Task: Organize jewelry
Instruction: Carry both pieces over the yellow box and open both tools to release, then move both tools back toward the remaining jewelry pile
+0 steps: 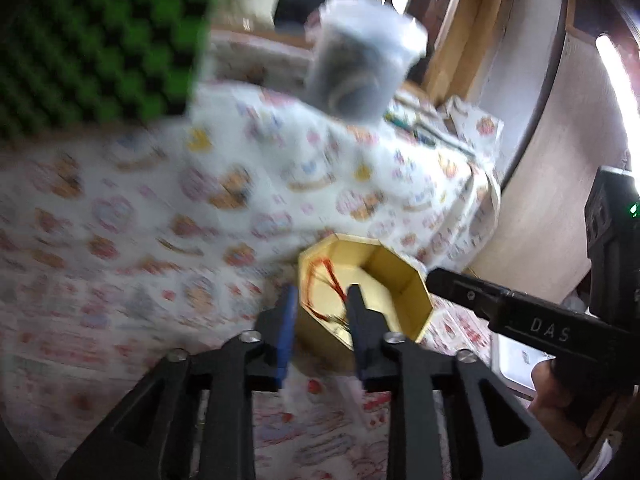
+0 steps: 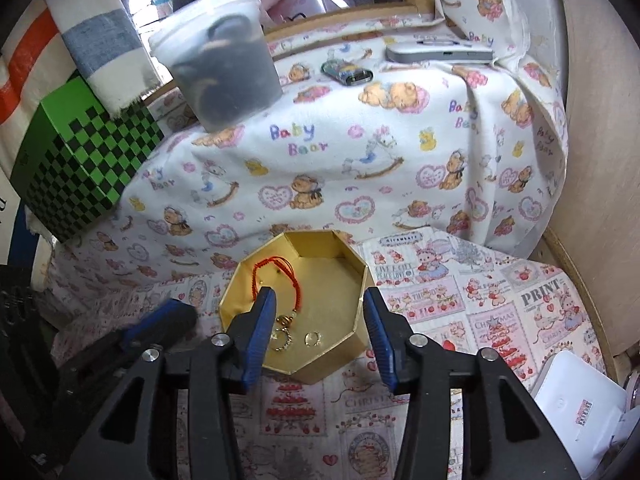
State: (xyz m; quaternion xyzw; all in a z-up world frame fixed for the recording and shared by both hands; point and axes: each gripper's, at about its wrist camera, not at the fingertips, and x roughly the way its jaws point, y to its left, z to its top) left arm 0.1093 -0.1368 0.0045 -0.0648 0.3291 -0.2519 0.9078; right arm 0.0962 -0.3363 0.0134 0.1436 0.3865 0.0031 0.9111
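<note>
Left wrist view, blurred: left gripper (image 1: 320, 294) jaws apart, nothing between the blue pads, tips over the near-left rim of the gold box (image 1: 404, 312). Box is eight-sided card, open top, sitting on printed cloth (image 1: 132, 240); red cord bracelet (image 1: 326, 280) inside. Right gripper (image 1: 496, 304) comes in at the box's right edge. Clear plastic tub (image 1: 362, 64) behind, dark stuff inside

Right wrist view: right gripper (image 2: 318, 300) jaws wide, nothing held, straddling the box (image 2: 348, 340). Inside: bracelet (image 2: 276, 276) on the left, two small rings (image 2: 296, 338) by the near wall, right half bare. Left gripper (image 2: 160, 324) just left of the box. Green checkered box (image 2: 86, 160) at far left
</note>
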